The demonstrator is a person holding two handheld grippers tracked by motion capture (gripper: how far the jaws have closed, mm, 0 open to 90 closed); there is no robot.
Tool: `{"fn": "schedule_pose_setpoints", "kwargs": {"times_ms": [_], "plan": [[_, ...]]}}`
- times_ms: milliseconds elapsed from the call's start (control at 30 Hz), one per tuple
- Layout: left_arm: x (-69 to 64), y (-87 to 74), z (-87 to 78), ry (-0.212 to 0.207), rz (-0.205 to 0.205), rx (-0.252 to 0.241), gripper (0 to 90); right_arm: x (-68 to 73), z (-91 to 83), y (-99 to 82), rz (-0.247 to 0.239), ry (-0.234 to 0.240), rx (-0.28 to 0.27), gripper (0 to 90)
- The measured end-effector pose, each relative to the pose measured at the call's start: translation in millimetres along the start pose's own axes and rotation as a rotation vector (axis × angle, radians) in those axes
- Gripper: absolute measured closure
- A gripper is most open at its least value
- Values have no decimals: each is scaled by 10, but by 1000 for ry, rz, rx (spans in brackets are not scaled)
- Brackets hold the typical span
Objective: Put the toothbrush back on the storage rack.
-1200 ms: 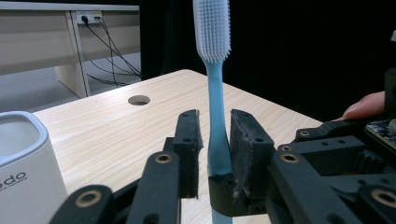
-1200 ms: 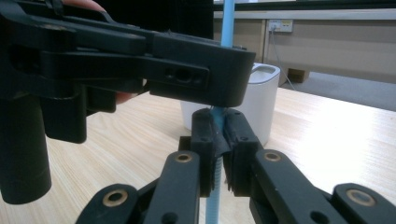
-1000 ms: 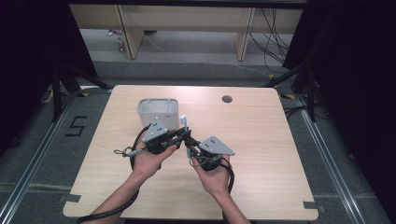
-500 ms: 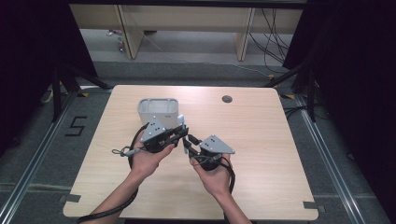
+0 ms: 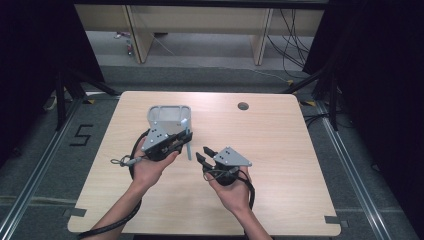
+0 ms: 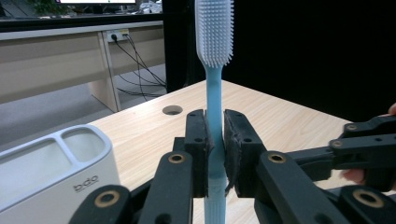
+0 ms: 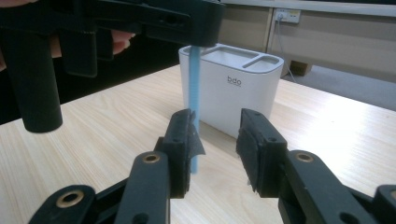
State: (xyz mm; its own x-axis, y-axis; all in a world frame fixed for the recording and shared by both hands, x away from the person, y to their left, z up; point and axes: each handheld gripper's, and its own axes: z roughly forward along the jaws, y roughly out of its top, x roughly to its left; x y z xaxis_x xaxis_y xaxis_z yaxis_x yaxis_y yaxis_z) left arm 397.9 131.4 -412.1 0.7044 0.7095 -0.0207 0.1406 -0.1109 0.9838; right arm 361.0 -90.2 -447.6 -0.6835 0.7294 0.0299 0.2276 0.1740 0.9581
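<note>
High view: the left gripper is held just in front of a white holder on the wooden table, with a blue toothbrush clamped in it. The right gripper is held near it, its jaws parted.

Left gripper view: the toothbrush is gripped upright by its handle between closed jaws, bristles uppermost; the holder is seen at lower left.

Right gripper view: the jaws are spread and empty; the toothbrush handle hangs before the holder.
</note>
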Motion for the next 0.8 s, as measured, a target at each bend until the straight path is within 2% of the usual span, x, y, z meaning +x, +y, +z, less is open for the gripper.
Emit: {"fn": "schedule_pose_setpoints", "kwargs": {"times_ms": [233,267,300,433,500,533,600,667,800], "plan": [[107,-1,-74,34,9,-5,800,-66,-60,-37,-7,-11,1,637],[107,-1,-74,34,9,-5,800,-77,-84,-43,-6,-27,12,634],[136,2,-92,40,6,-7,800,-94,-81,-50,-9,-20,6,632],[172,9,-122,48,8,-8,800,-134,-129,-64,7,-45,18,632],[205,16,-152,59,7,-11,800,-154,-143,-70,-4,-60,11,631],[212,17,-157,60,8,-13,800,-162,-153,-73,14,-47,20,631],[222,20,-167,65,6,-13,800,-169,-160,-75,10,-52,23,630],[246,27,-184,71,7,-15,800,-203,-183,-90,-14,-63,22,630],[268,36,-203,81,11,-19,800,-215,-206,-120,2,-57,19,629]]}}
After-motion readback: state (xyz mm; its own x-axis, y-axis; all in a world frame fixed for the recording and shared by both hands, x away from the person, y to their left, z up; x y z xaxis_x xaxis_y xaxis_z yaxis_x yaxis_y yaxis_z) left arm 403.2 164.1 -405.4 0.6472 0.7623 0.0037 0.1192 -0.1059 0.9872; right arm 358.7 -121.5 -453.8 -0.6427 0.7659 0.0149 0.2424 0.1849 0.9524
